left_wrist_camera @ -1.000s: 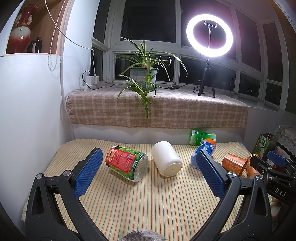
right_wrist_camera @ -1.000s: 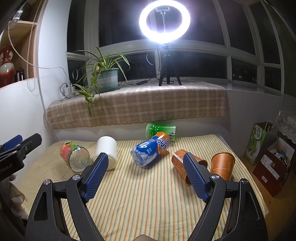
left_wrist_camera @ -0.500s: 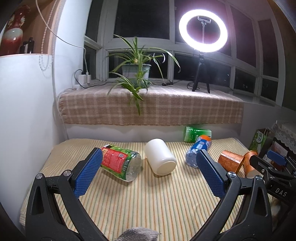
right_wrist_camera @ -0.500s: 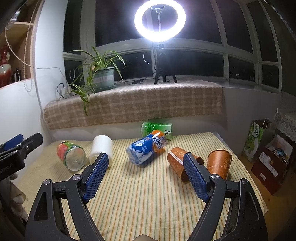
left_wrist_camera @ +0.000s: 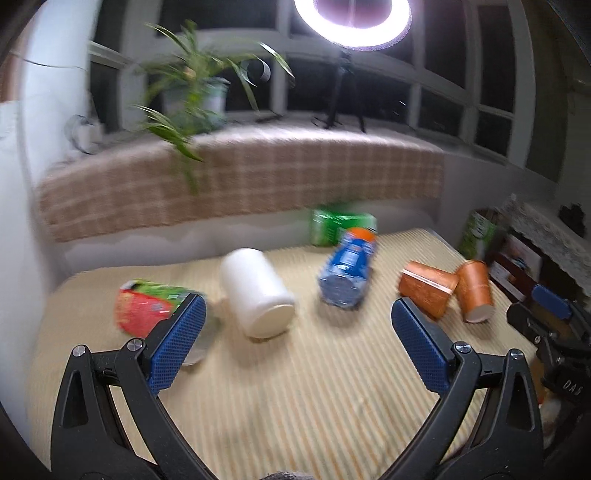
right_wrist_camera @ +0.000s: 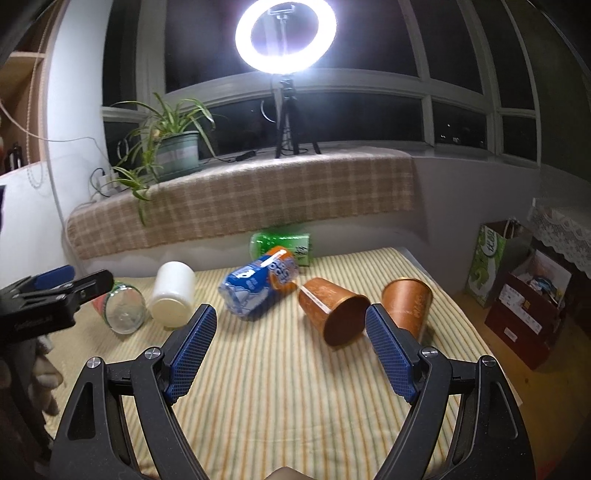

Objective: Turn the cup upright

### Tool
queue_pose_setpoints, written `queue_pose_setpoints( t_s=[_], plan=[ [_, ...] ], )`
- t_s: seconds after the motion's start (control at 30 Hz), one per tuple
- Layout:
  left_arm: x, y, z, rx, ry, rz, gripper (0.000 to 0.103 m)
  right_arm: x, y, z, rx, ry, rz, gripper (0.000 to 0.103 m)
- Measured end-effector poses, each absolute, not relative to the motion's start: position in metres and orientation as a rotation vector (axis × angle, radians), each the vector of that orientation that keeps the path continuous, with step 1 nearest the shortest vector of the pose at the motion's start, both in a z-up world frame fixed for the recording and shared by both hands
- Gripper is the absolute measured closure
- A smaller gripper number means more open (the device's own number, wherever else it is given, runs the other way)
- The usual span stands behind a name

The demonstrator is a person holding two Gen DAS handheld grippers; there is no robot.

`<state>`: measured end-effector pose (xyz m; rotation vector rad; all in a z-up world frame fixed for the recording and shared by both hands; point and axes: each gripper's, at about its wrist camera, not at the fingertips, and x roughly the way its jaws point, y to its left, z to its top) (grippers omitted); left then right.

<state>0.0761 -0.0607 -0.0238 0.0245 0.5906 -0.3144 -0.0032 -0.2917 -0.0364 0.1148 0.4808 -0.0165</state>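
A brown paper cup (right_wrist_camera: 334,312) lies on its side on the striped cloth, its mouth facing me; it also shows in the left wrist view (left_wrist_camera: 426,286). A second brown cup (right_wrist_camera: 406,308) stands upright just right of it, leaning in the left wrist view (left_wrist_camera: 474,290). My right gripper (right_wrist_camera: 291,334) is open and empty, a little short of the lying cup. My left gripper (left_wrist_camera: 295,332) is open and empty, near the white jar. The left wrist view is blurred.
A white jar (right_wrist_camera: 173,291), a blue and orange bottle (right_wrist_camera: 260,282), a green bottle (right_wrist_camera: 282,245) and a red-labelled jar (left_wrist_camera: 147,308) lie on the cloth (right_wrist_camera: 295,387). Bags and boxes (right_wrist_camera: 524,291) stand to the right. A checked ledge holds a plant (right_wrist_camera: 173,147) and ring light (right_wrist_camera: 286,35).
Both grippers have moved forward and tilted down toward the table, so the cups look larger and nearer. The left view swung right and is now blurred. Both grippers stay open.
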Motion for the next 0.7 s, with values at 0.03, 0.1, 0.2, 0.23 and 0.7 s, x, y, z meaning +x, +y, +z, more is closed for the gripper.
queue_pose_setpoints(
  t_s=[0.03, 0.1, 0.2, 0.23, 0.7],
  plan=[
    [0.085, -0.065, -0.025, 0.02, 0.623, -0.349, 0.001, -0.004, -0.295, -0.038, 0.119, 0.484, -0.022, 0.02],
    [0.101, -0.074, -0.028, 0.021, 0.665, -0.392, 0.005, -0.006, -0.301, -0.041, 0.127, 0.491, -0.033, 0.02],
    [0.128, -0.092, -0.034, 0.05, 0.736, -0.449, 0.009, -0.01, -0.309, -0.044, 0.14, 0.501, -0.052, 0.02],
    [0.137, -0.098, -0.036, 0.058, 0.762, -0.465, 0.01, -0.011, -0.313, -0.045, 0.144, 0.504, -0.058, 0.02],
    [0.244, -0.174, -0.077, 0.161, 1.033, -0.548, 0.019, -0.024, -0.357, -0.061, 0.215, 0.538, -0.158, 0.02]
  ],
)
